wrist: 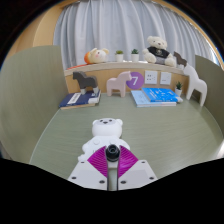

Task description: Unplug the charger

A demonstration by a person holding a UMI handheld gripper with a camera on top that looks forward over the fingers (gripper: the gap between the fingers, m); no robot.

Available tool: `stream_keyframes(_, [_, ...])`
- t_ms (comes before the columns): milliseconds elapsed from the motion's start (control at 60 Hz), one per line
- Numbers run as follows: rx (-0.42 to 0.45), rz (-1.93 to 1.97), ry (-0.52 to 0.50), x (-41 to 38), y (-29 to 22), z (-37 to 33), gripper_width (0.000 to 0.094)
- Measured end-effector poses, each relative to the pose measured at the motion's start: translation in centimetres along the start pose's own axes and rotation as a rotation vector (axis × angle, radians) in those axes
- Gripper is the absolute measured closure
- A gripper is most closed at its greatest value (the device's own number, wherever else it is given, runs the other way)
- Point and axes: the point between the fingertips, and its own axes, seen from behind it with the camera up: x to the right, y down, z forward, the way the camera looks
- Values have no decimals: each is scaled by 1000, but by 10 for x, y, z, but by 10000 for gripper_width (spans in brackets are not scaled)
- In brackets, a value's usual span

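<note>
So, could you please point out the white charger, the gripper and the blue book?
white charger (107, 131), gripper view, its top face.
gripper (113, 158), gripper view, between its fingertips.
blue book (156, 96), gripper view, its cover.

A grey-green worktop (60, 125) fills the foreground. At its far side stands a wooden shelf (120, 67) before a pale curtain (110, 25). On the shelf: an orange and white plush toy (96, 55), two small potted plants (119, 55), and a white and black plush bear (156, 48). Below it, on the worktop: a dark booklet (78, 99), a white animal-shaped figure (120, 83), a purple card bearing a numeral (134, 78), a blue book (157, 96), and a second white figure (198, 88).
</note>
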Motion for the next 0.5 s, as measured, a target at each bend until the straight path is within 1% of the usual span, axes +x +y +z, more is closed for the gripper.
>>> stream_keyframes(33, [-36, -8, -8, -1, -1, -5, 845])
stream_keyframes(50, [-38, -20, -13, 0, -14, -15, 845])
stream_keyframes(67, [-5, -36, -3, 5, -38, -27, 845])
stream_keyframes(83, [51, -51, 12, 10, -70, -41, 845])
stream_keyframes(117, [210, -69, 20, 17, -127, -68, 845])
stream_keyframes(133, [249, -69, 26, 23, -160, -76, 845])
stream_keyframes(167, [347, -78, 37, 35, -203, -109, 845])
stream_keyframes(200, [403, -107, 69, 55, -235, -126, 846])
stream_keyframes(250, [434, -124, 134, 94, -262, -139, 846])
stream_keyframes(283, [422, -125, 154, 111, -256, -128, 845])
stream_keyframes(333, [391, -98, 149, 133, -242, -110, 841])
stream_keyframes(367, [344, -82, 146, 149, -223, -93, 835])
stream_keyframes(383, [331, -79, 145, 161, -222, -97, 833])
stream_keyframes(400, [289, -79, 154, 169, -213, -88, 833])
stream_keyframes(450, [199, -92, 179, 192, -180, -63, 824])
stream_keyframes(467, [196, -92, 178, 201, -159, -51, 824])
stream_keyframes(500, [135, -75, 178, 211, -141, -41, 822])
